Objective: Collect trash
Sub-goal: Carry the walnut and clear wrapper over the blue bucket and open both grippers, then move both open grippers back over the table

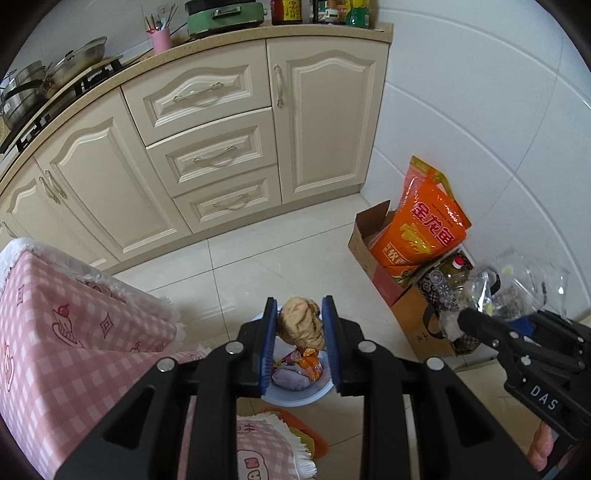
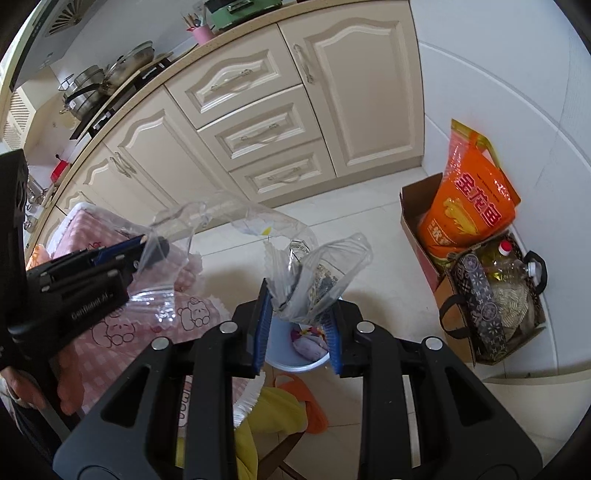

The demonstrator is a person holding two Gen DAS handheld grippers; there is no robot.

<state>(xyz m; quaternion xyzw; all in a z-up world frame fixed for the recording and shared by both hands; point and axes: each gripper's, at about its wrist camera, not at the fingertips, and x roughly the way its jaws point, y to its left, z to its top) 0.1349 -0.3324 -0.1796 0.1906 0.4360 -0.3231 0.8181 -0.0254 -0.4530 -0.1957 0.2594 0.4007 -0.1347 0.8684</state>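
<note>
left tongs (image 1: 300, 341) round brown wad (image 1: 301, 325)

The blue bin (image 1: 295, 397) shows only as a strip of rim and some litter, the left gripper (image 1: 300, 334) and its brown wad (image 1: 301, 325) covering the rest; in the right wrist view the clear bag (image 2: 317, 284) and gripper hide most of it too; the bag's contents are too muddled to name; the bottles (image 1: 321, 11) on the table are cut off by the top edge; their labels are unreadable.
</note>
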